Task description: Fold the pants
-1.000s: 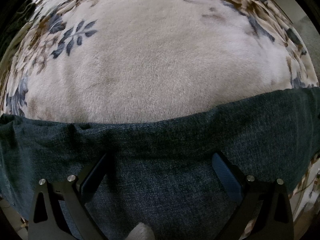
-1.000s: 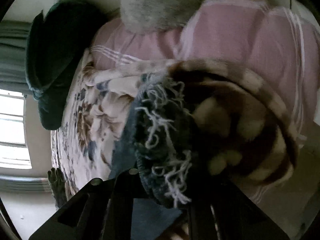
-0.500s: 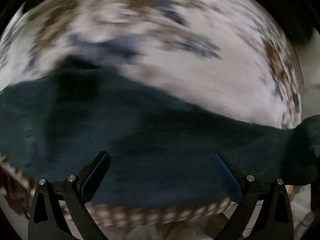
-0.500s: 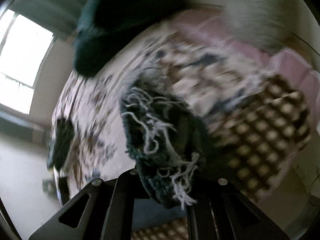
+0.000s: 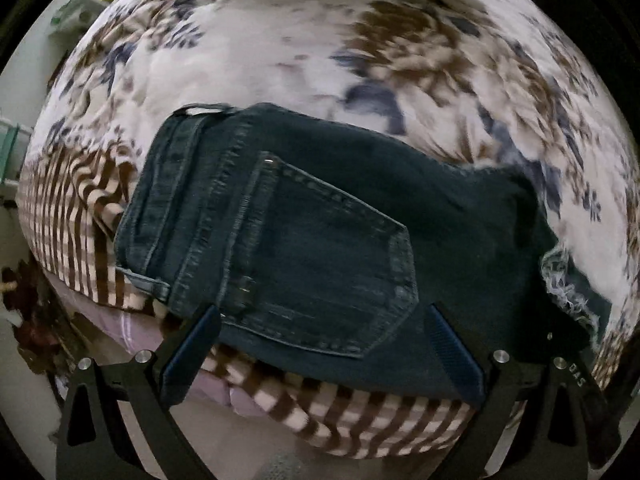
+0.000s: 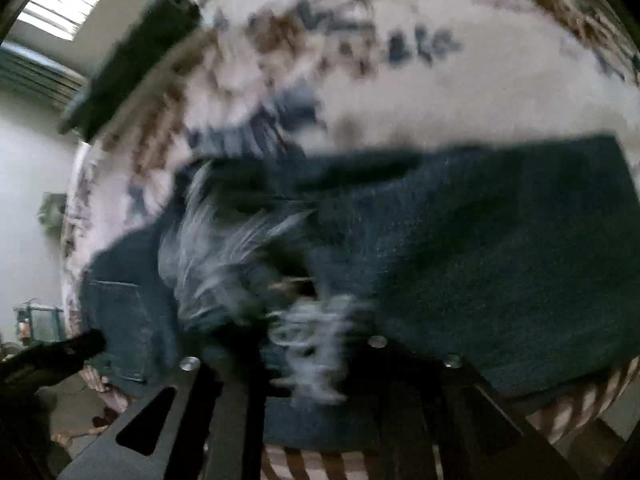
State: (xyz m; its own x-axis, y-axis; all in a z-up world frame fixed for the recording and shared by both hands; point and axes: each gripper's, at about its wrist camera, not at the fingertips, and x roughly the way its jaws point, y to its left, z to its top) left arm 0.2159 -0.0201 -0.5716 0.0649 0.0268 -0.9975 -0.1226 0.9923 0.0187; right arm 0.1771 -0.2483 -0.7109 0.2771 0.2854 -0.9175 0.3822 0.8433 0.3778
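Two claws at work: right claw (image 6: 308,344) pinches frayed hem of dark blue denim pants (image 5: 320,240), prob. to carry leg over; left claw (image 5: 320,344) spread wide, empty, w/ pants on floral blanket (image 5: 280,48).

We see a home bedroom: floral plush blanket (image 5: 280,60) at 12 o'clock, checked bedding (image 5: 68,224) at 9, window (image 6: 64,4) at 11.

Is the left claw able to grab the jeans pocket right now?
Probably yes. The left claw is open, and the back pocket lies face up on the jeans just ahead of it, with nothing covering it.
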